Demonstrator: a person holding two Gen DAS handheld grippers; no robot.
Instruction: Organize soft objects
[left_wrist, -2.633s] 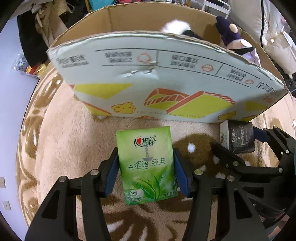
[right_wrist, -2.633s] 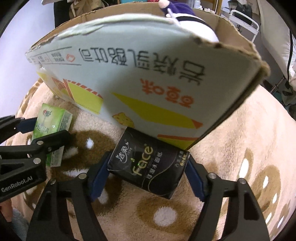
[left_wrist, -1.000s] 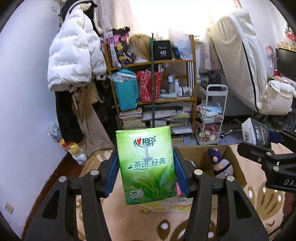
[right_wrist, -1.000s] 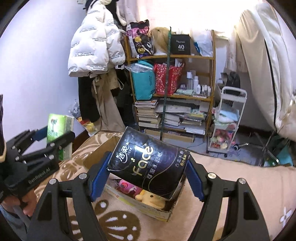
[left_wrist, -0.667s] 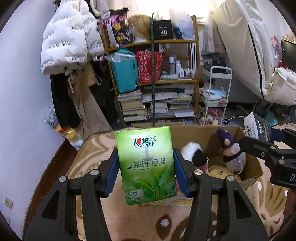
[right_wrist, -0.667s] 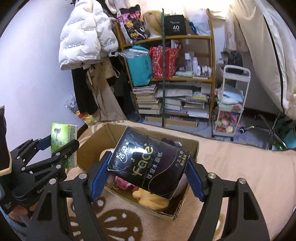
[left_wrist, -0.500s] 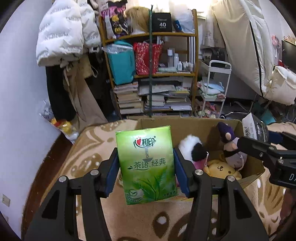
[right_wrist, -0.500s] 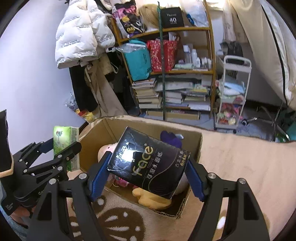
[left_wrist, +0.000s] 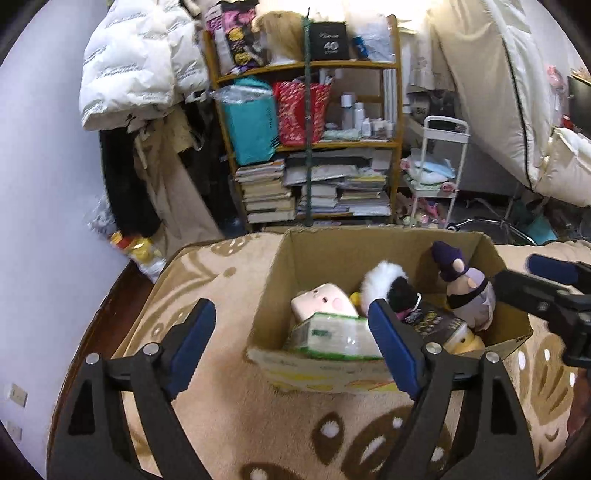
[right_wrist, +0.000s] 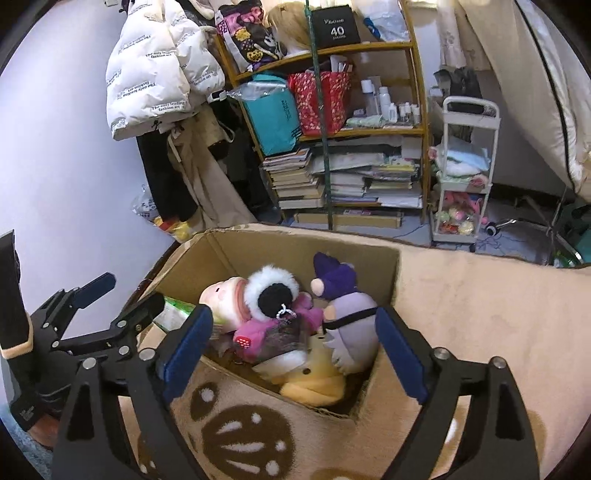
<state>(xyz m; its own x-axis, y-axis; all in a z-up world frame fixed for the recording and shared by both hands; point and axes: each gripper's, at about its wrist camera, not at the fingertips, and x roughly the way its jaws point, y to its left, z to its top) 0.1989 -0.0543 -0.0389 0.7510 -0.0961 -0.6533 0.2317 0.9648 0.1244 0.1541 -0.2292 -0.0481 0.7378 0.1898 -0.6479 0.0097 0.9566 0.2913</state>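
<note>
Left wrist: green tissue pack (left_wrist: 334, 336) inside cardboard box (left_wrist: 266, 295).

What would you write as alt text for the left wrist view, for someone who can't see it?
The left tongs hang open above a cardboard box on a beige patterned rug. A green tissue pack, a black tissue pack and plush toys lie inside. A cluttered bookshelf stands behind.

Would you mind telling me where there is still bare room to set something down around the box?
Free: the rug left of and in front of the box, and the rug right of it. Crowded: the box itself, packed with plush toys, the green tissue pack and the black pack; only its far-left corner looks bare.
</note>
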